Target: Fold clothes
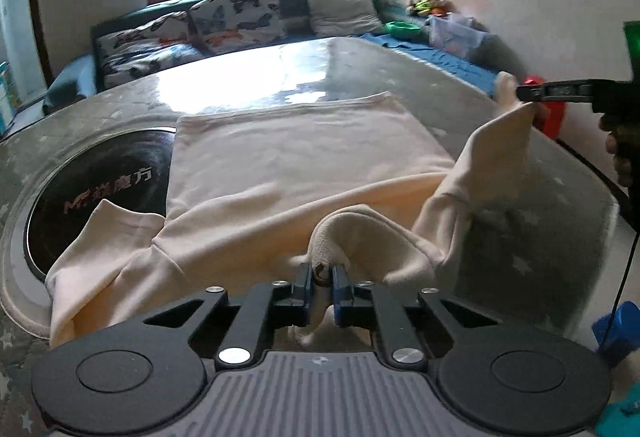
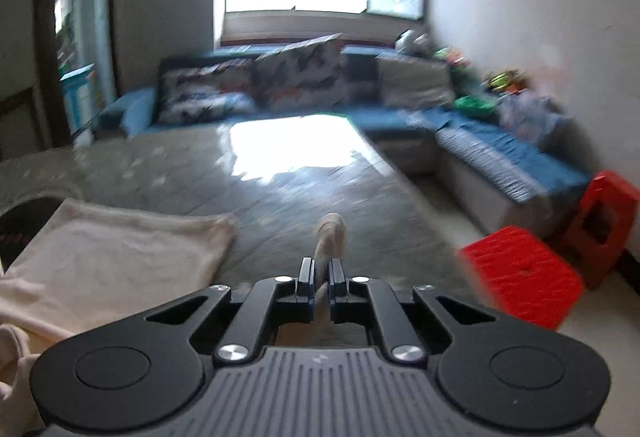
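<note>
On the grey table [image 1: 540,205], both grippers pinch a cream garment [image 1: 280,165]

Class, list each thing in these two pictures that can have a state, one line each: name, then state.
sweatshirt: body flat on the table, right sleeve lifted, collar pinched.
left gripper: shut on the sweatshirt collar.
right gripper: shut on the sleeve cuff.
table: partly covered by the sweatshirt.
red stools: upright on the floor.
</note>
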Motion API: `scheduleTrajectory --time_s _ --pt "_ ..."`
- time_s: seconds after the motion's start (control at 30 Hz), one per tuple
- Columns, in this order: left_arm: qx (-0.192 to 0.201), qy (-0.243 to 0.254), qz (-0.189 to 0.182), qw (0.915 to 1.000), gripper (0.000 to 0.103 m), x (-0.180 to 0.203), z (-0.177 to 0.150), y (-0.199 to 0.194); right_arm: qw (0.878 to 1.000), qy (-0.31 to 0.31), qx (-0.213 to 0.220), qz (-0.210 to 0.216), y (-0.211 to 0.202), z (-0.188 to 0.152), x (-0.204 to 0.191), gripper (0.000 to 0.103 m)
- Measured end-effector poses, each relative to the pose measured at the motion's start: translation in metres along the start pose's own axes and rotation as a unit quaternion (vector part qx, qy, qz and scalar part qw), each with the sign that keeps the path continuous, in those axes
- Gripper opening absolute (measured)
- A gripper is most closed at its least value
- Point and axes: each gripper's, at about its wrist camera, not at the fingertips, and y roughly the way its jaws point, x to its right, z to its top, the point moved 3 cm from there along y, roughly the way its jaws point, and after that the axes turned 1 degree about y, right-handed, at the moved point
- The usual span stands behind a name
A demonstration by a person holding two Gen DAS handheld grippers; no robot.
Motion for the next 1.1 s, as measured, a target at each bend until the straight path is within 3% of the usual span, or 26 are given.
scheduleTrajectory --time_s 0.1,0.27,0.4,0.47,0.57,0.7,0.73,0.77,0.83,0.97,1.1 --pt "-0.002 0.009 -0.021 0.9997 0.011 0.002 -0.008 -0.011 0.999 0.012 0.005 -0.035 -0.023 -0.008 0.022 0.006" --pt "-0.007 0.026 -0.037 0.999 0.014 0.003 -0.018 -0.026 0.995 0.037 -0.034 -0.086 -0.028 -0.03 0.053 0.011" --pt "0.007 0.051 -0.04 0.9979 0.02 0.012 -0.017 -0.028 0.998 0.013 -0.039 -0.039 -0.04 -0.033 0.043 0.011" --pt "0.014 0.064 -0.042 0.997 0.038 0.016 -0.016 -0.029 0.999 -0.008 -0.037 0.001 -0.047 -0.031 0.027 0.013" --pt "0.025 0.083 -0.045 0.9952 0.046 0.022 -0.015 -0.03 0.996 -0.031 -0.039 0.067 -0.052 -0.026 0.0 0.02" --pt "0.003 0.079 -0.054 0.9954 0.044 0.022 -0.022 -0.015 0.984 -0.072 -0.054 0.153 -0.051 -0.026 -0.045 0.02" --pt "-0.003 0.076 -0.058 0.9954 0.041 0.022 -0.024 -0.011 0.98 -0.084 -0.058 0.169 -0.05 -0.028 -0.06 0.021" --pt "-0.009 0.074 -0.061 0.9954 0.031 0.021 -0.026 -0.007 0.976 -0.096 -0.062 0.182 -0.049 -0.029 -0.072 0.021" --pt "-0.016 0.072 -0.068 0.9949 0.026 0.02 -0.03 -0.005 0.968 -0.118 -0.072 0.208 -0.046 -0.032 -0.093 0.023" --pt "-0.022 0.081 -0.085 0.9929 0.024 0.02 -0.034 -0.011 0.955 -0.161 -0.097 0.23 -0.036 -0.043 -0.123 0.03" --pt "-0.023 0.072 -0.107 0.9914 0.025 0.014 -0.028 -0.017 0.957 -0.152 -0.111 0.22 -0.018 -0.04 -0.125 0.03"
